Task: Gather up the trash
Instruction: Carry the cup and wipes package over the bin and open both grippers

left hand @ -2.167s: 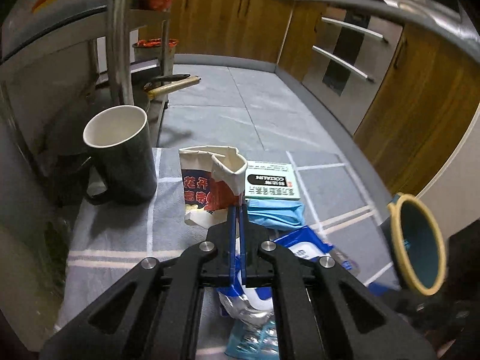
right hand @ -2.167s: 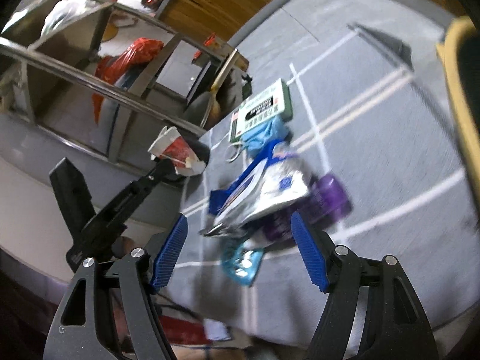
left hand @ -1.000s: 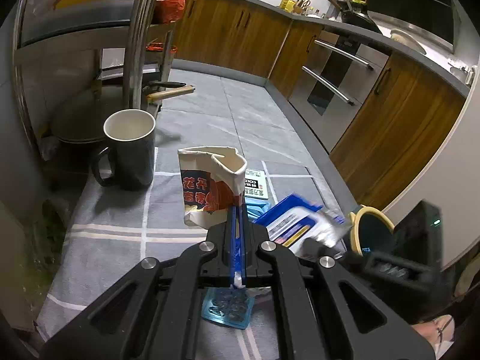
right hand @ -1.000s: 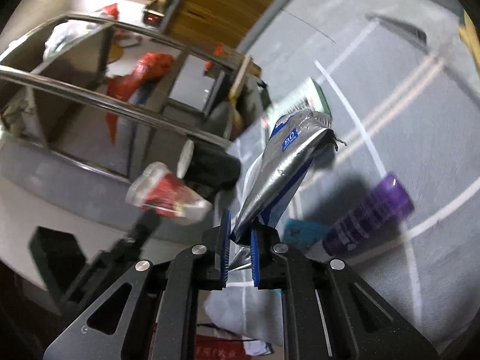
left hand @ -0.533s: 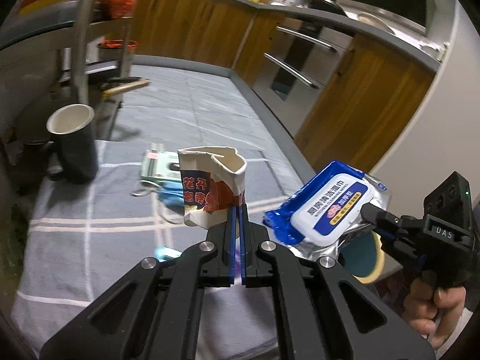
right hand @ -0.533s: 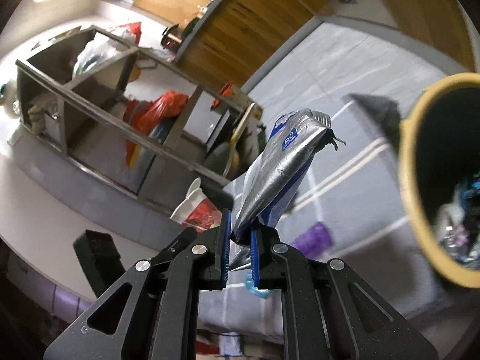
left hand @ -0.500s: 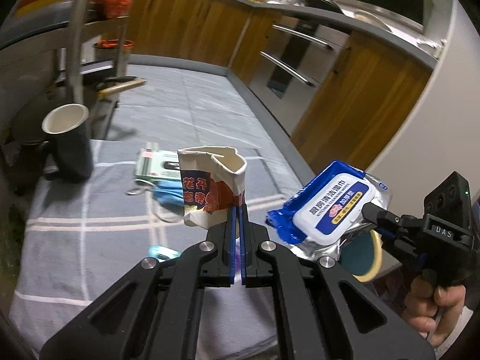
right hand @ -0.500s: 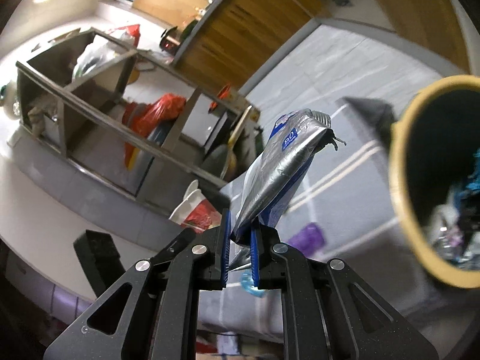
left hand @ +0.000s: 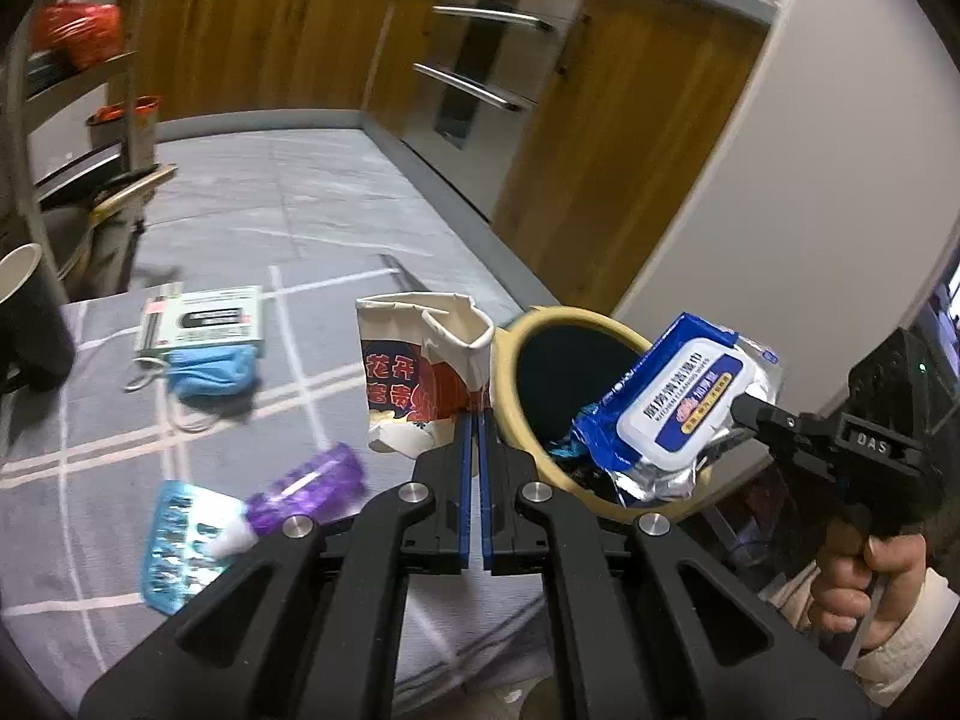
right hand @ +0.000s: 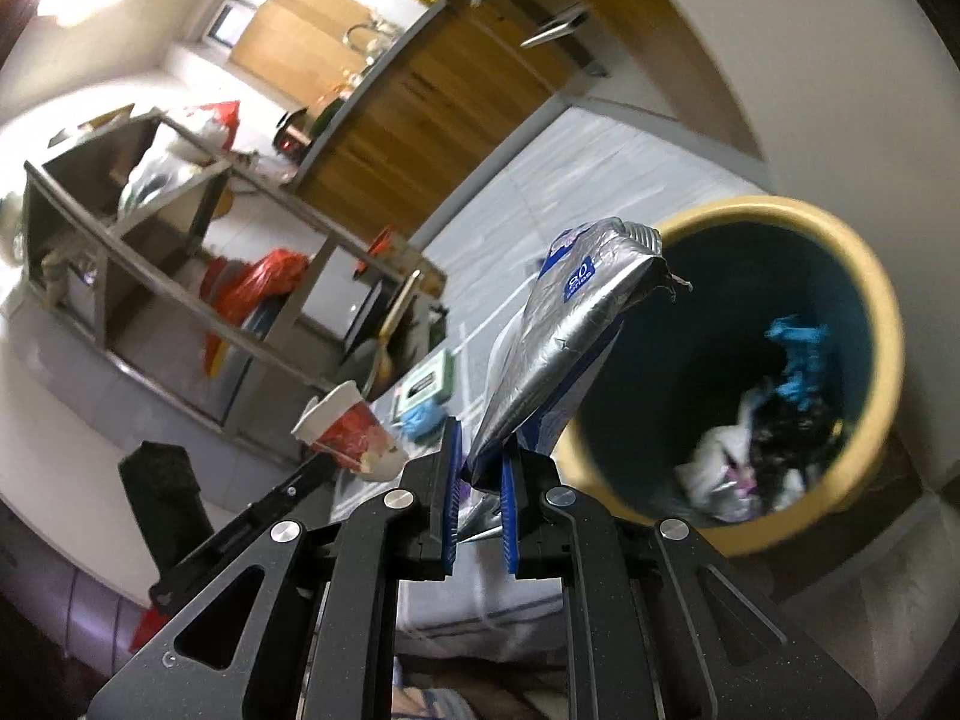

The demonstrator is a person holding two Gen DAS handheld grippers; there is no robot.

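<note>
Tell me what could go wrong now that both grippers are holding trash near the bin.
The wet wipes pack in the right gripper hangs over the yellow-rimmed bin's near rim, so if released here it may catch the edge and fall outside. The crushed paper cup is pinched only at its bottom edge by the left gripper and could slip, or bump the pack.

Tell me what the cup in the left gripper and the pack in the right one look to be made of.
The cup looks like thin matte paper, red print on white: its rim is crushed and creased. The wipes pack looks like soft glossy plastic film with a silvery foil-like inside, wrinkled and shiny at its torn end; its white flip lid seems rigid plastic.
</note>
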